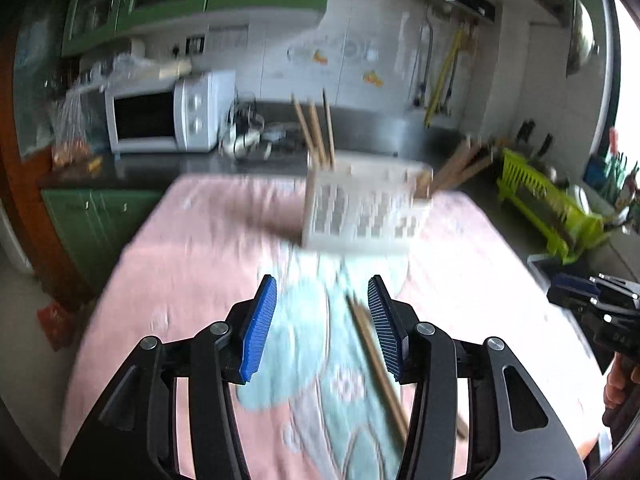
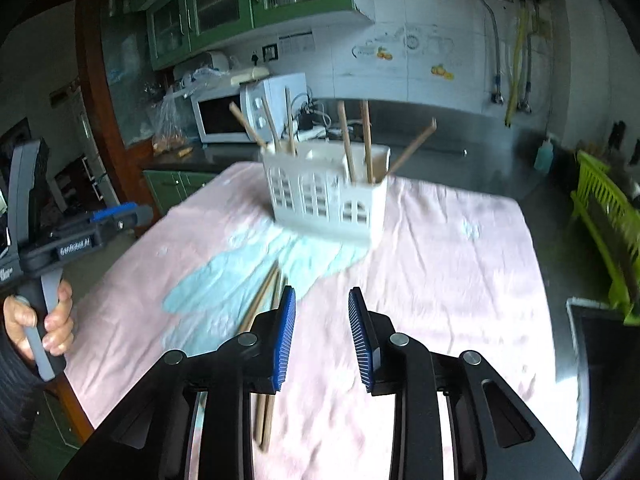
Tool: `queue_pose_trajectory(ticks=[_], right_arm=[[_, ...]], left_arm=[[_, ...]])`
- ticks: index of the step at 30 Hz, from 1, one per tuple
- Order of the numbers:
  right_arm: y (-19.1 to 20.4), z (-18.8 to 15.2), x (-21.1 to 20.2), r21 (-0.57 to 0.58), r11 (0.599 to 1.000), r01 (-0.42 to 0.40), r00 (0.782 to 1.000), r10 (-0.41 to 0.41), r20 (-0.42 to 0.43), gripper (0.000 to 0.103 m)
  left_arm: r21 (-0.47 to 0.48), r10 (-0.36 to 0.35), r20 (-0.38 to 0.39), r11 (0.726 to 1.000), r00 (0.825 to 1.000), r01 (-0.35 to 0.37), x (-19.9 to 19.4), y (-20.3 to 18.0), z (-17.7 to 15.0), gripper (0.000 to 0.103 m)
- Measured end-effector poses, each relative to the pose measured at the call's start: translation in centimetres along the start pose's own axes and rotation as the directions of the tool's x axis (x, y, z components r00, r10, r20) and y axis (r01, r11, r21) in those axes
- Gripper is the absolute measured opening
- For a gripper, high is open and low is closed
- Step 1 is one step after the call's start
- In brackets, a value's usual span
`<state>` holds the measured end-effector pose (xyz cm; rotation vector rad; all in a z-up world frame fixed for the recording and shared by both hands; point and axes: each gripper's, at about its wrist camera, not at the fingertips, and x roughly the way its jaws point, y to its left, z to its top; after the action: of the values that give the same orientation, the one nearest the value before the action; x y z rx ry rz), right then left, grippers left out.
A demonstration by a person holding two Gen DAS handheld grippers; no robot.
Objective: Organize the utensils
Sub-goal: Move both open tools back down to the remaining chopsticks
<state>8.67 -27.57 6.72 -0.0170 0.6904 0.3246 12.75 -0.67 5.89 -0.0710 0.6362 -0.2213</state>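
Pink-clothed bench (image 2: 460, 264): white holder (image 2: 326, 196) mid-cloth, loose chopsticks (image 2: 264, 304) before it. Left hand-held gripper (image 1: 322, 312) and right hand-held gripper (image 2: 322, 330) both apart, empty. Best approach: straddle one stick crosswise, then clamp.

**Legible markings**

Right wrist view, left edge: the left gripper (image 2: 116, 216) body carries white lettering reading roughly "GenRobot.AI"; below it, a fragment too cut off to read. Left wrist view, right edge: the right gripper (image 1: 612, 320) shows faint characters, blurred, not readable.
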Motion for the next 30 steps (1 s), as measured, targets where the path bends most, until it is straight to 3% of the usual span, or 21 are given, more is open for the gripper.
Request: queue_pose_trajectory(ticks=[7,13,16,22,30], right_arm=[[1.1,-5.0,0.7,0.018,1.0,-0.014,0.998,0.015,-0.054,0.028],[1.5,-7.9,1.1,0.05,0.999,-0.02,0.996,0.024,-0.084,0.033],[1.4,-8.5,1.1,0.059,0.998,-0.017,0.996,0.022,-0.091,0.039],[1.0,-9.2,1.1,0.08,0.997,-0.014,0.995,0.022,-0.099,0.039],[1.1,-9.8,1.7,0.084,0.996,-0.02,0.993,0.03,-0.115,0.04]], left_arm=[[0.031,-0.046,-0.122,0.998,0.991,0.05,0.7,-2.0,-7.4,0.052],[0.078,-0.09,-0.205,0.991,0.975,0.108,1.5,-4.4,-11.6,0.052],[0.084,-0.103,-0.242,0.989,0.965,0.126,2.0,-5.1,-12.9,0.052],[0.072,-0.109,-0.282,0.988,0.953,0.135,2.9,-5.4,-14.1,0.052],[0.11,-0.066,-0.288,0.989,0.956,0.101,3.5,-6.3,-14.7,0.052]])
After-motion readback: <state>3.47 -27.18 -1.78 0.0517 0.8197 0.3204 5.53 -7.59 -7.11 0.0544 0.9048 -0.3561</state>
